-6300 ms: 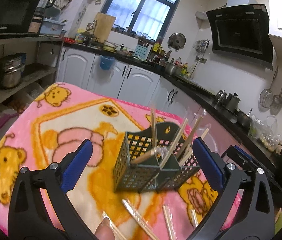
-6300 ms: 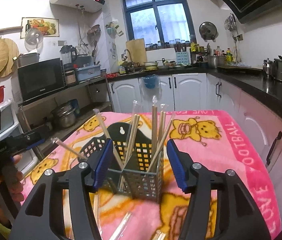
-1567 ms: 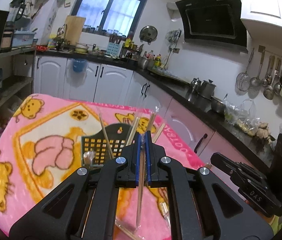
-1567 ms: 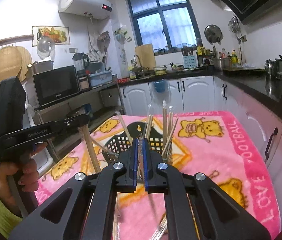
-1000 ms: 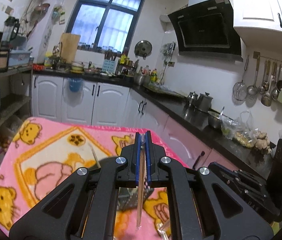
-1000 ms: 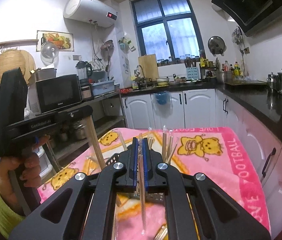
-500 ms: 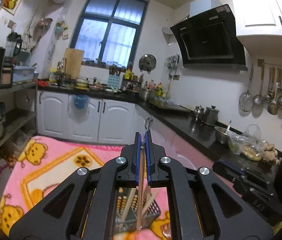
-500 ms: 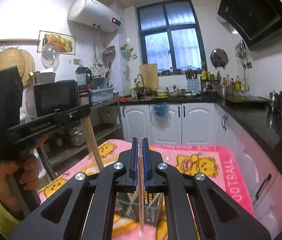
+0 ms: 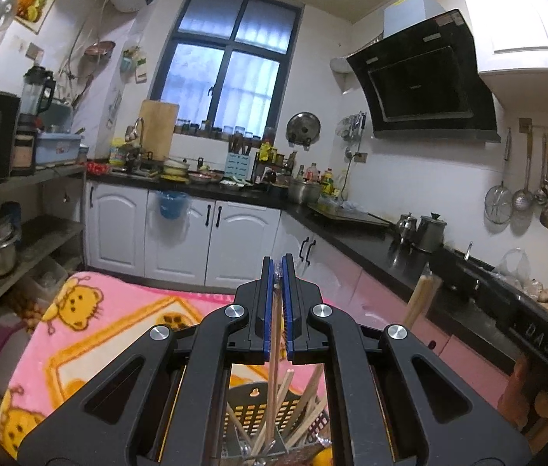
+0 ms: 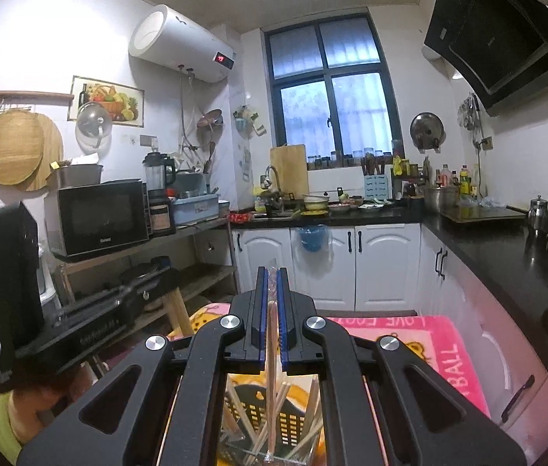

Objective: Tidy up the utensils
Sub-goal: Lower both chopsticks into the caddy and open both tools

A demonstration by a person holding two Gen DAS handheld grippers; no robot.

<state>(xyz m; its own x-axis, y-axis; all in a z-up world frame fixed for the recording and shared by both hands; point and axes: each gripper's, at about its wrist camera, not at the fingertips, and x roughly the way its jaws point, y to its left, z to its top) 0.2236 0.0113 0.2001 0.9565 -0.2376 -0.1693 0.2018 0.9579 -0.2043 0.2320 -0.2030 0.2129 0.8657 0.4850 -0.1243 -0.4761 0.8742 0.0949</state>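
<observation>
Evidently each claw carried one chopstick at this moment: the left claw was clamped together on a chopstick, and the right claw was likewise pinched shut on its own chopstick, which looked wrapped in a clear sleeve. Both sticks ran lengthwise along the closed fingers, close to upright, with their lower ends pointing down toward the black perforated holder that stood on the pink cartoon blanket covering the tabletop. The holder sat almost directly below each claw, low in both views and partly hidden by the claw bodies, and it already held several chopsticks leaning at mixed angles. Seen from the right wrist view, the right stick's lower tip appeared down among those standing sticks, whereas the left stick's tip seemed about level with the rim; which compartment either was over could not be told. By that reading the right hand was nearer to a drop. The coming move probably called for a straight descent along each stick's axis, then parting the fingers; a tip might catch on a leaning stick.
</observation>
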